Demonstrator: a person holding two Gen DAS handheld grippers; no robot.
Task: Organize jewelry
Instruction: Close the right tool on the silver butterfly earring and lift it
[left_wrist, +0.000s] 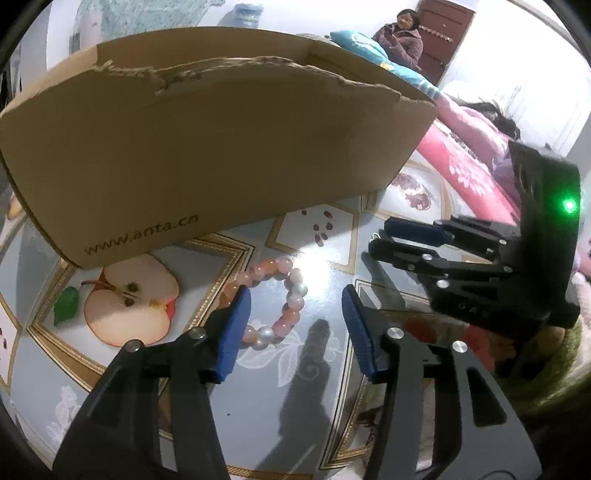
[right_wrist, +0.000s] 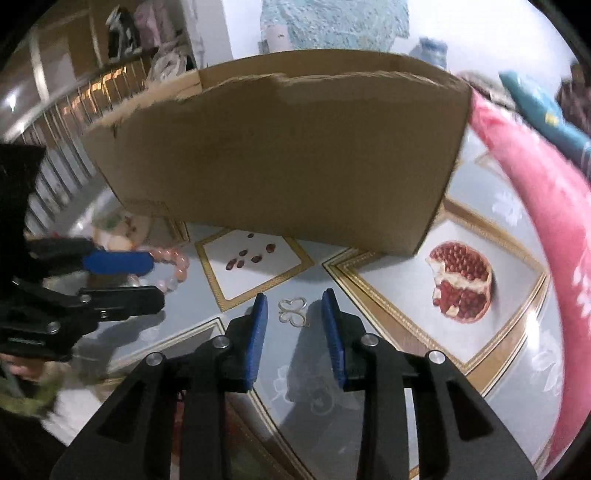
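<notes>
Left tool (left_wrist: 295, 306) of yours is gaping open over the tabletop (left_wrist: 258, 406), and the pink bead bracelet (left_wrist: 280, 306) lies between its blue pads (left_wrist: 232, 332), nothing pinched. Ahead of both tools stands the torn cardboard box (right_wrist: 280, 155). Your right tool (right_wrist: 294, 314) is parted too, with the little silver butterfly piece (right_wrist: 293, 312) flat on the tabletop between its tips, untouched.
</notes>
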